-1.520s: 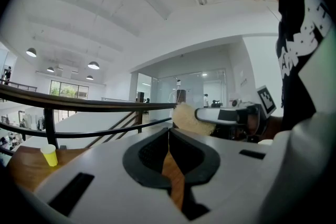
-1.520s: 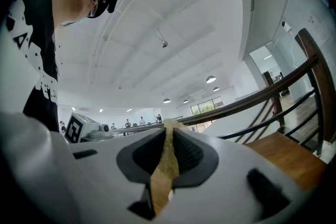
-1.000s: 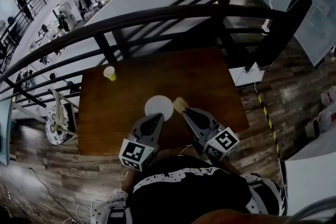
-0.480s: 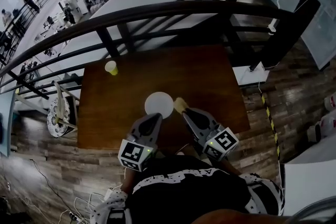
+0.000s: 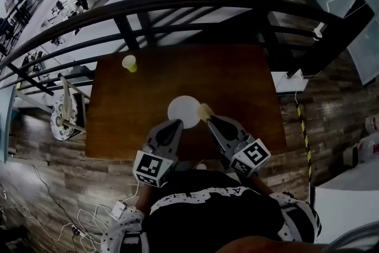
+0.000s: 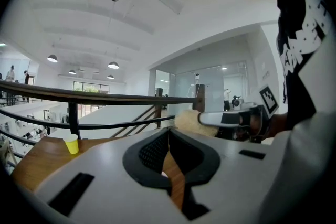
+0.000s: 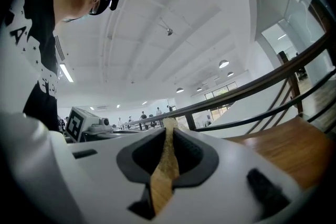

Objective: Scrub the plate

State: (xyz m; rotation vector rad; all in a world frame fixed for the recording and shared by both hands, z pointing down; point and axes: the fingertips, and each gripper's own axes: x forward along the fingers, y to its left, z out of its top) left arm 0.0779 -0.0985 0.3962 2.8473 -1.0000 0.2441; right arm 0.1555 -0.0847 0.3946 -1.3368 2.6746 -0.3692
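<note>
A white plate [image 5: 182, 111] lies flat on the brown wooden table [image 5: 237, 86]. My right gripper [image 5: 211, 120] is shut on a tan sponge [image 5: 205, 111], which sits at the plate's right rim. The sponge [image 7: 168, 128] shows as a tan strip pinched between the right jaws. My left gripper [image 5: 175, 125] points at the plate's near rim with its jaws shut [image 6: 168, 129]; only table wood and a white sliver show in the gap below the tips. From the left gripper view, the sponge [image 6: 186, 120] and the right gripper [image 6: 231, 119] are just ahead on the right.
A yellow paper cup [image 5: 129, 63] stands at the table's far left corner, also seen as the cup [image 6: 71, 143]. A dark railing [image 5: 177, 6] runs along the table's far side. The floor drops beyond it. The person's torso fills the near edge.
The head camera has shifted, so the table sits slightly lower and to the right in the picture. Both grippers stay at the plate, the sponge still at its right rim.
</note>
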